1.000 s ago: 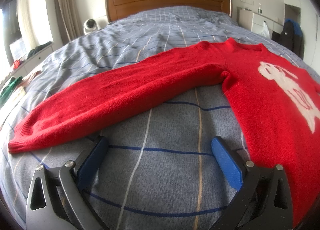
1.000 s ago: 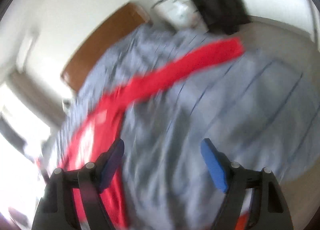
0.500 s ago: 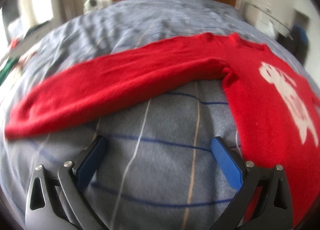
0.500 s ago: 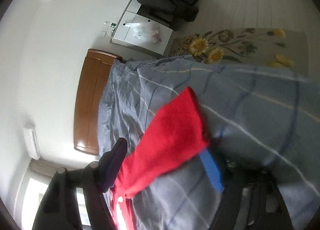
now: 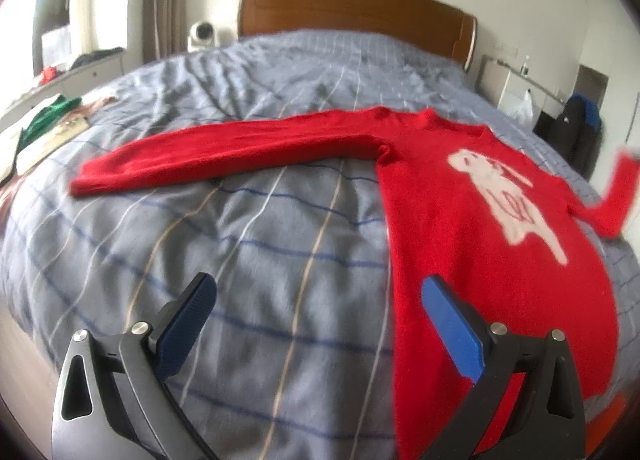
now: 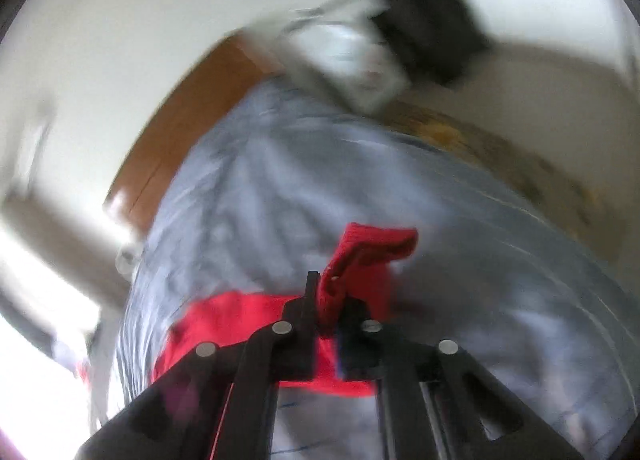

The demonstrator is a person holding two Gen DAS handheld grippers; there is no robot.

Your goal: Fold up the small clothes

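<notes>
Sleeve [image 6: 360,256] now lifted, right tool [image 6: 326,292] clamping

Fuzzy knit sweater [image 5: 460,196]; woven cloth bedspread [image 5: 256,244]; glossy wood headboard [image 5: 352,8].

Bedding: a grey-blue quilted bedspread [image 5: 256,244] with thin blue, white and tan stripes is spread over the bed.
Headboard: a brown wooden headboard [image 5: 352,8] is set against the pale wall.
Left side: a small white round device [image 5: 203,33] is seen beside the headboard; a green cloth [image 5: 48,116] is laid on a low surface near the bed edge.
Right side: a white bedside cabinet [image 5: 516,90] is placed near the headboard, with a black and blue bag [image 5: 576,132] just beside it.
Floor: a yellow floral rug [image 6: 480,152] is shown blurred in the right wrist view.
</notes>
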